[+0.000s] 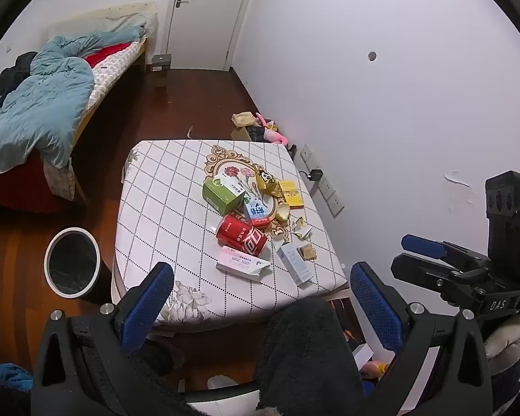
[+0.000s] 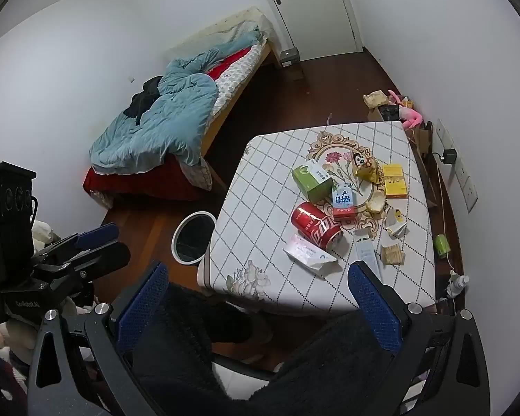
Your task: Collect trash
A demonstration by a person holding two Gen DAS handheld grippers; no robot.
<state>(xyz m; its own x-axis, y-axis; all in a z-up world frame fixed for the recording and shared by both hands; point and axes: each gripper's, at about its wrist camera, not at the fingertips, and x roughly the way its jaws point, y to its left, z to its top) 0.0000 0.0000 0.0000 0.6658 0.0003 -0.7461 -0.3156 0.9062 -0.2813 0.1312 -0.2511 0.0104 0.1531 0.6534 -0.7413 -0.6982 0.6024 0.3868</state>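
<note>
A small table (image 1: 156, 187) with a checked cloth holds a pile of trash: a red cola can (image 1: 242, 235) lying on its side, a green box (image 1: 222, 193), a blue-and-white milk carton (image 1: 256, 210), a yellow box (image 1: 291, 192), a pink-white flat packet (image 1: 241, 262) and a white box (image 1: 294, 262). The same can (image 2: 315, 224) and green box (image 2: 311, 179) show in the right wrist view. A black bin with a white rim (image 1: 72, 262) stands on the floor left of the table. My left gripper (image 1: 260, 301) is open and empty, short of the table's near edge. My right gripper (image 2: 260, 301) is open and empty too.
A bed with a blue quilt (image 1: 34, 104) stands at the left. A white door (image 1: 208, 14) is at the back. Boxes and a pink toy (image 1: 260, 128) lie on the floor by the right wall. Dark-clad legs (image 1: 305, 353) sit below both grippers.
</note>
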